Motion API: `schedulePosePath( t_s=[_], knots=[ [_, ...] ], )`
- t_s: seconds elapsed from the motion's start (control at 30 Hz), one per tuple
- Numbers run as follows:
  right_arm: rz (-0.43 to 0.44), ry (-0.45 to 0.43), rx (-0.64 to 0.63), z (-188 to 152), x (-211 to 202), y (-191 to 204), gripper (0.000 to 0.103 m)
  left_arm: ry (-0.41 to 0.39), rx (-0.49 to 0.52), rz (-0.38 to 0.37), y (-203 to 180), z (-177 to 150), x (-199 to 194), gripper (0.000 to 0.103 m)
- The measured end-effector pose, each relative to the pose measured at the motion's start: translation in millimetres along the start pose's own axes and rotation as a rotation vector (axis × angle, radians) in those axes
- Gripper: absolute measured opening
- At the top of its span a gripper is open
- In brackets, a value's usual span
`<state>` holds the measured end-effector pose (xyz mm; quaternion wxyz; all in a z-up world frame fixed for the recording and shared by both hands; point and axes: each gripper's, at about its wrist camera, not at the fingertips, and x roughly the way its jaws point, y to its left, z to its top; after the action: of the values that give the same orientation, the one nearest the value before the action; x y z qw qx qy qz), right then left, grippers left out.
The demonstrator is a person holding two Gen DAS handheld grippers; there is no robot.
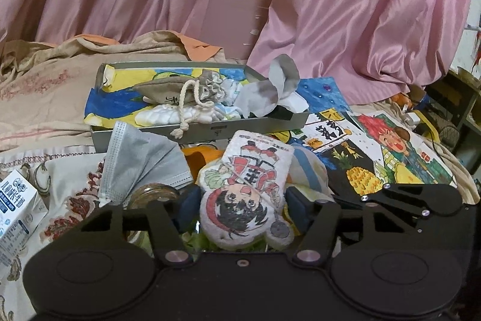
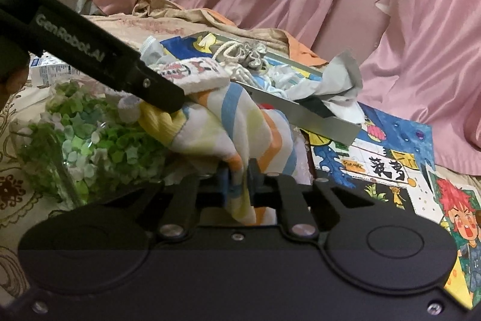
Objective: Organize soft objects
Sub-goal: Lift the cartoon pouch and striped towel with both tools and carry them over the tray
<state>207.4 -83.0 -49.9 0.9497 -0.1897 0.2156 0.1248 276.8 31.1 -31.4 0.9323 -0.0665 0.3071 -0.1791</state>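
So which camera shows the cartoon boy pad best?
The left wrist view. There the pad faces the camera, so the whole drawing shows, upside down, between the left hand-held gripper's fingers. The right wrist view catches only its edge, tilted, behind the other gripper's dark arm.

Cartoon-print plush pad (image 1: 245, 188) lies near, atop striped pastel cloth (image 2: 240, 122). Far behind, gray tray (image 1: 210, 130) holds drawstring pouch (image 1: 168, 92), socks, crumpled gray cloth (image 1: 270, 89).

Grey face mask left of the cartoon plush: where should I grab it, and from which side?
Take the grey face mask by its raised upper edge, the stitched strip near the tray. It lies crumpled, leaning on the tray wall, so that edge probably gives the easiest thin pinch. Come from above and the left, clear of the cartoon plush.
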Motion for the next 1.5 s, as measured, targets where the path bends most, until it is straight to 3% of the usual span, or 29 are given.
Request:
schedulePosePath(
  t_s=[0.23, 0.53, 0.87, 1.1, 1.5],
  knots=[
    [-0.073, -0.054, -0.016, -0.1, -15.2, 6.6, 0.004, -0.014, -0.021, -0.014, 0.8, -1.0, -2.4, 0.061],
    [-0.173, -0.181, -0.039, 6.8, -42.5, 2.4, 0.003, -0.109, -0.063, -0.052, 4.9, 2.3, -17.4, 0.061],
    [-0.246, -0.249, -0.145, 20.5, -56.5, 5.4, 0.003, -0.178, -0.119, -0.085, 12.2, 8.1, -27.2, 0.061],
    [-0.269, -0.222, -0.259, 28.4, -42.2, 14.6, 0.003, -0.215, -0.207, -0.159, 36.2, 18.8, -28.3, 0.061],
    [-0.287, -0.239, -0.429, 88.6, 21.2, 15.2, 0.003, -0.32, -0.324, -0.135, 86.4, 49.0, -5.2, 0.061]
  ],
)
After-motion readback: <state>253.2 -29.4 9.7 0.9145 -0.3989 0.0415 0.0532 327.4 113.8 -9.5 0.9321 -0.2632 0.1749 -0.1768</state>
